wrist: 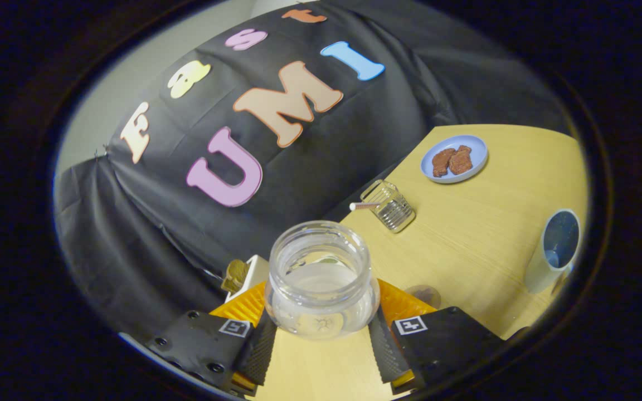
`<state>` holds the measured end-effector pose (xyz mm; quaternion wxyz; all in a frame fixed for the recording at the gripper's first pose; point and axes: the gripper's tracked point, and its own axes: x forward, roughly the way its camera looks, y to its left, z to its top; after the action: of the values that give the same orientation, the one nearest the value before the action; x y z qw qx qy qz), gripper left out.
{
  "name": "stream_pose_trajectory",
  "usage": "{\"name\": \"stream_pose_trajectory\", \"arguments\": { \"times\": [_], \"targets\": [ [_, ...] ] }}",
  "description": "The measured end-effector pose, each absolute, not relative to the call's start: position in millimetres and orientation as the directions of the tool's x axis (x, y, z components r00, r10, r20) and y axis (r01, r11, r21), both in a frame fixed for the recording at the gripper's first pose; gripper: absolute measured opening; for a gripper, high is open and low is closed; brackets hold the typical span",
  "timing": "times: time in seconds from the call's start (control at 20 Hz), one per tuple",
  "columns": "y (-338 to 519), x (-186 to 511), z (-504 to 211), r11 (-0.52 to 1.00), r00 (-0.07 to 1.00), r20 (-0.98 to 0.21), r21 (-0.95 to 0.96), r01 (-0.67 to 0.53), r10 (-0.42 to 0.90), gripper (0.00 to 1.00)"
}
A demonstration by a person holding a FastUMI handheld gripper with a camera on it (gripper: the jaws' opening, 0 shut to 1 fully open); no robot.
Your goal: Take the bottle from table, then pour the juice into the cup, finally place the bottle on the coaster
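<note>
A clear, wide-mouthed bottle [321, 278] with no cap stands between my fingers, its open mouth facing the camera. My gripper [321, 331] is shut on the bottle, both fingers pressing its lower sides. The view is rolled, so the wooden table [466, 234] slants. A white cup [555, 250] with a blue inside stands far off to the right of the fingers. Just behind the right finger [388, 345] lies a small dark round coaster [424, 295], partly hidden. I cannot tell how much liquid the bottle holds.
A ribbed clear glass [392, 207] with a straw stands beyond the bottle near the black cloth wall. Farther back is a pale blue plate [480, 146] with brown food pieces. A white box [254, 270] with a brownish item sits beside the left finger.
</note>
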<state>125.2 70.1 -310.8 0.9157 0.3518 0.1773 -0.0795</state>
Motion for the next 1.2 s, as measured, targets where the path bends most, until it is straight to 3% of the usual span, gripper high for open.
{"name": "stream_pose_trajectory", "arguments": {
  "times": [0.65,1.2],
  "targets": [
    [-3,143,-273,0.428,0.969,-0.195,0.871,0.242,-0.151,0.78],
    [-43,126,-255,0.228,0.958,-0.100,0.960,0.164,-0.269,0.78]
  ]
}}
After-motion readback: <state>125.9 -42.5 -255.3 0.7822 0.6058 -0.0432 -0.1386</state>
